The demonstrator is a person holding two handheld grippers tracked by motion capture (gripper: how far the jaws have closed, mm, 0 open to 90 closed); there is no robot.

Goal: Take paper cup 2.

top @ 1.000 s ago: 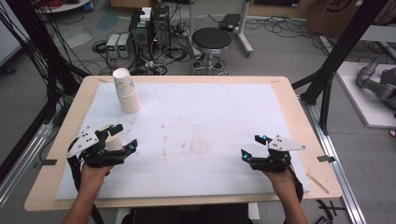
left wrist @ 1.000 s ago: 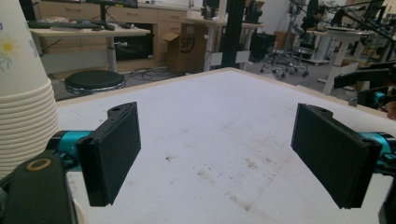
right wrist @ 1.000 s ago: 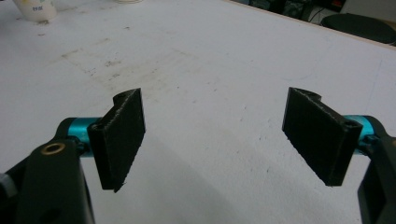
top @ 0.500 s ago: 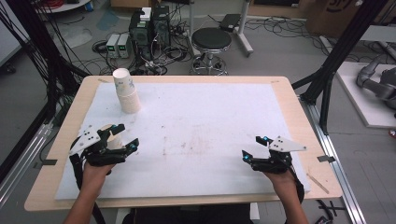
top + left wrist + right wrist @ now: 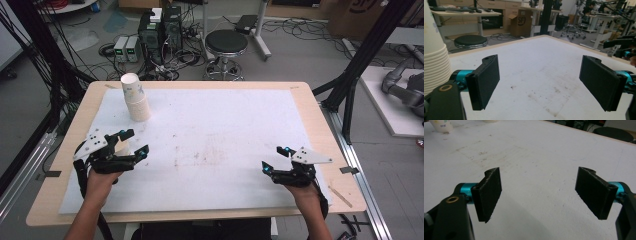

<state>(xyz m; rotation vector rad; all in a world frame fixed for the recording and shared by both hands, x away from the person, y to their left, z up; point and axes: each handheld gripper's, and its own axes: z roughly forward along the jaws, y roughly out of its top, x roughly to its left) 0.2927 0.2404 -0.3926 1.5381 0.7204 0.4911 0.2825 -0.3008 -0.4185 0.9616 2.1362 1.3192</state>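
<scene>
A tall upside-down stack of white paper cups [image 5: 135,97] stands at the table's far left, and its rims fill the left edge of the left gripper view [image 5: 434,57]. My left gripper [image 5: 135,142] hovers just in front of the stack, open, with nothing between its black pads [image 5: 485,80]. A single paper cup [image 5: 441,125] stands near that gripper's body and is mostly hidden in the high view. My right gripper [image 5: 274,159] rests low near the front right, open over bare white sheet [image 5: 539,192].
A white sheet [image 5: 215,130], stained near the middle, covers most of the wooden table [image 5: 320,130]. Beyond the far edge are a black stool [image 5: 226,42], computer boxes [image 5: 160,27] and cables. Black frame posts [image 5: 360,65] flank the table.
My left gripper has shifted very slightly. The right gripper and the cups stand as before.
</scene>
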